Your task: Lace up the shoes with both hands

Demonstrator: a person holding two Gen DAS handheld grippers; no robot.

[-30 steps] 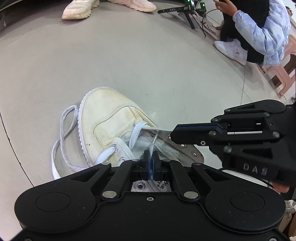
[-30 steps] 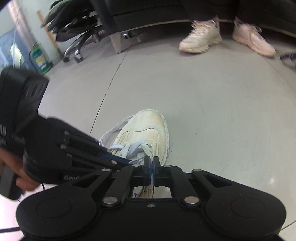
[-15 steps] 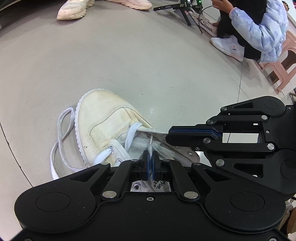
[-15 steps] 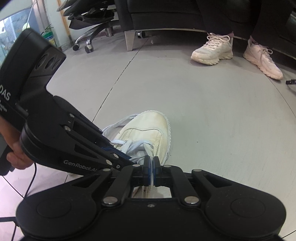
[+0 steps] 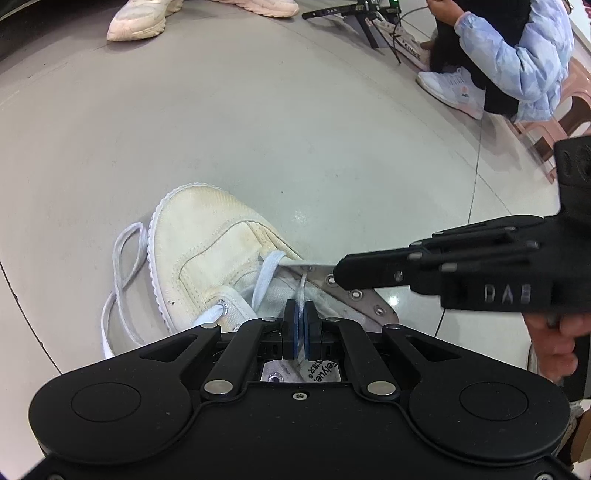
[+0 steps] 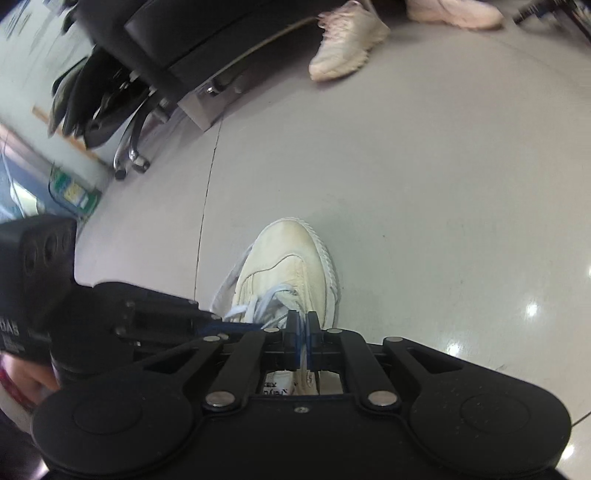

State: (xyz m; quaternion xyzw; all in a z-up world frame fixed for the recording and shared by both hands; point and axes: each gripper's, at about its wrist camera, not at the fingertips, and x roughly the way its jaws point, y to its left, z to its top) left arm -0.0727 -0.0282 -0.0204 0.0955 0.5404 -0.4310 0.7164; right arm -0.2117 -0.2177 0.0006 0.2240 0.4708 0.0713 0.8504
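Note:
A cream canvas shoe [image 5: 207, 258] lies on the grey floor, toe pointing away; it also shows in the right wrist view [image 6: 288, 269]. Its white lace [image 5: 271, 273] crosses the tongue, and a loose loop [image 5: 122, 280] trails on the floor to its left. My left gripper [image 5: 301, 321] is shut on a thin strand of lace rising from the eyelets. My right gripper [image 5: 338, 275] reaches in from the right, tips closed on a strand pulled taut across the shoe's opening. In its own view the right gripper [image 6: 302, 332] pinches lace, with the left gripper [image 6: 236, 326] beside it.
A person's pale sneakers [image 5: 136, 22] stand far ahead. Another person in a light blue jacket [image 5: 517, 55] sits on a pink stool [image 5: 554, 125] at the right, near a tripod [image 5: 354, 14]. A black sofa [image 6: 207, 44] and chair wheels [image 6: 133, 158] are at the left.
The right gripper has rolled about its own line and shifted a little sideways, still pinching its strand. The left gripper has kept still with its strand.

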